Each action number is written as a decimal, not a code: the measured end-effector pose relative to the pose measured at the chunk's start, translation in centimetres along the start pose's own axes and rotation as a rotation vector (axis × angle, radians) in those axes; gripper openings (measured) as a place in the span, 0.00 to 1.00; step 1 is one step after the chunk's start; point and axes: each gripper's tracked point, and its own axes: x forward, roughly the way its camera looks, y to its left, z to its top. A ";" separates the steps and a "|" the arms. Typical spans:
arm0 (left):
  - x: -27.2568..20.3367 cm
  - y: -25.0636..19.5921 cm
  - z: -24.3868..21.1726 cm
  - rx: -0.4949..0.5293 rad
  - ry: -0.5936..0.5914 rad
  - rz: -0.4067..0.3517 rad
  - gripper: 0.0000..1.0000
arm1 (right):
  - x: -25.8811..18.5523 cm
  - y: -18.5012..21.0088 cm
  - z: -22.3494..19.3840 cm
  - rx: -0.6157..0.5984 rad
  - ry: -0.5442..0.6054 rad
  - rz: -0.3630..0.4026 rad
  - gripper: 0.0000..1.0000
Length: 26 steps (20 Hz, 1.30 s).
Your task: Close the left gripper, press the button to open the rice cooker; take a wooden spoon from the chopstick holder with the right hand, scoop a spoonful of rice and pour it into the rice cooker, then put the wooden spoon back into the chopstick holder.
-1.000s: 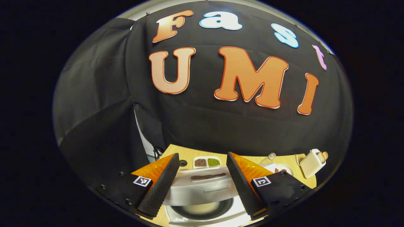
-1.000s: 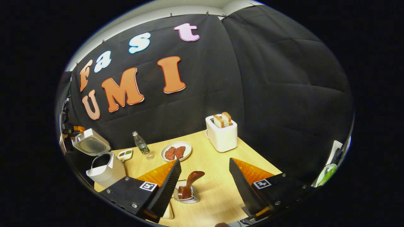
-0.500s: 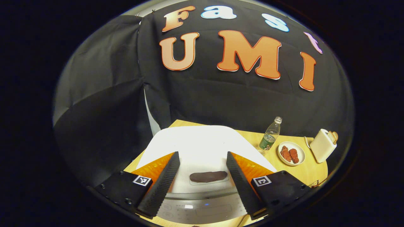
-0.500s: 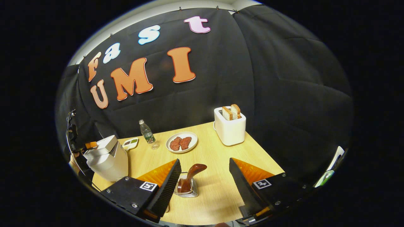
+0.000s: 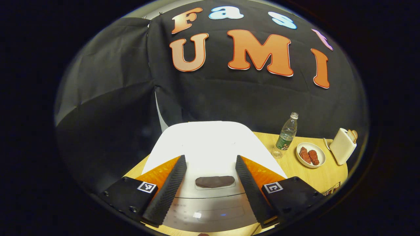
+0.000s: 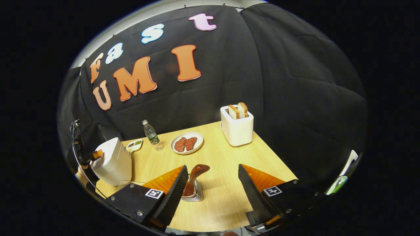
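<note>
Two toast slices (image 6: pixel 238 110) stand in the toaster (image 6: pixel 237 128) beyond the plate (image 6: pixel 186 143).

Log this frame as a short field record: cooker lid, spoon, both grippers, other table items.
rice cooker: lid down
wooden spoon: standing in chopstick holder
left gripper: open, over cooker's front
right gripper: open, empty, near the holder
table: bottle, plate of meat, toaster with bread, small divided dish
</note>
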 end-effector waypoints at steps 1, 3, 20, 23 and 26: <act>0.3 0.0 0.0 0.001 0.021 -0.005 1.00 | 0.1 0.0 -0.1 0.000 0.000 0.002 0.95; 0.6 -0.1 0.0 -0.003 0.054 -0.022 1.00 | 0.2 0.1 -0.4 0.005 0.007 0.006 0.95; -13.7 2.5 18.3 -0.053 -0.227 -0.135 1.00 | -3.5 -1.0 15.1 -0.164 -0.241 -0.048 0.95; -19.2 4.2 23.4 -0.041 -0.348 -0.115 1.00 | -5.7 0.3 18.8 -0.209 -0.312 -0.047 0.95; -24.4 5.5 26.8 -0.020 -0.443 -0.114 1.00 | -7.9 1.6 21.5 -0.208 -0.351 -0.034 0.95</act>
